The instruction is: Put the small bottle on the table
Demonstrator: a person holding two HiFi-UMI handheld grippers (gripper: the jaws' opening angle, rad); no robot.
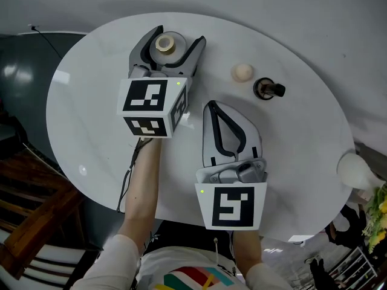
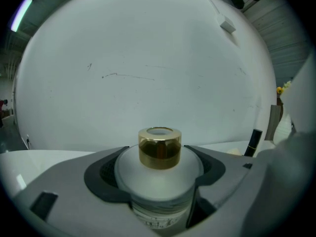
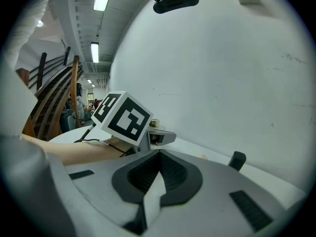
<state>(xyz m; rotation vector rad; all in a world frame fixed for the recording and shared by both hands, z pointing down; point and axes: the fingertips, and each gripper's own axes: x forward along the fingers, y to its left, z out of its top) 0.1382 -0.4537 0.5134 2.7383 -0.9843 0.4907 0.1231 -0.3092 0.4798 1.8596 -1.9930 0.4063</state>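
The small bottle [image 1: 165, 45], frosted white with a gold cap, stands upright between the jaws of my left gripper [image 1: 176, 38] over the far part of the round white table [image 1: 302, 138]. In the left gripper view the bottle [image 2: 159, 174] fills the gap and both dark pads [image 2: 101, 176] press its sides. Whether its base touches the table is hidden. My right gripper [image 1: 213, 106] lies lower over the table's middle, shut with nothing in it. In the right gripper view its jaws [image 3: 158, 157] meet, and the left gripper's marker cube [image 3: 123, 116] shows beyond.
A small cream round object [image 1: 242, 72] and a dark item with a black cap [image 1: 268, 89] sit on the table right of the bottle. A white rounded object [image 1: 357, 171] and yellow flowers [image 1: 378, 207] are at the right edge. Wooden stairs [image 1: 30, 222] are lower left.
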